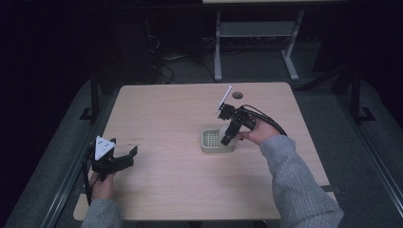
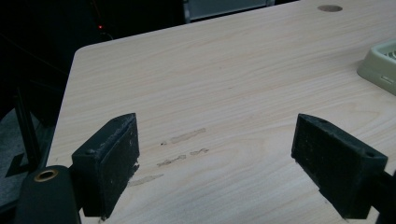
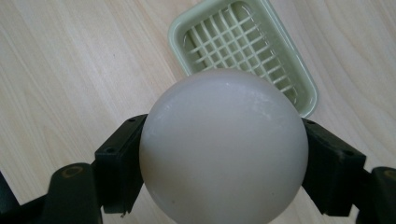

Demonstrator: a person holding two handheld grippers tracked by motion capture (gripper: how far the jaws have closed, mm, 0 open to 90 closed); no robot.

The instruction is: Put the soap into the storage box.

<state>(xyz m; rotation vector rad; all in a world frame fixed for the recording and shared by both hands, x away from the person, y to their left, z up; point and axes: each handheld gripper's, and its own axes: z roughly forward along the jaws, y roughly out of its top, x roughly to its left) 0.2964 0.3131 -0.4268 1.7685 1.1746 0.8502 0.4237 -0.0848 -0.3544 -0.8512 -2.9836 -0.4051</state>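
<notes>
high view: a right gripper [image 1: 226,137] is held over a pale green slatted tray [image 1: 209,140] near the middle of a wooden table [image 1: 171,114], while a left gripper [image 1: 127,156] is kept low by the near left edge, well apart. left gripper view: its jaws are spread wide with bare tabletop between them, the tray's corner [image 2: 380,63] seen at far right. right gripper view: a white ball [image 3: 223,147] is clamped between the jaws, above the tray [image 3: 243,42].

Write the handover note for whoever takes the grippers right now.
Right gripper: shut on the white ball, held above the green grid tray near the table's middle.
Left gripper: open, holding nothing, low over the table's near left edge.
Done: ball is gripped and lifted.
Left: probably to lower the ball into the tray and release; the ball hangs clear of the tray's grid.
</notes>
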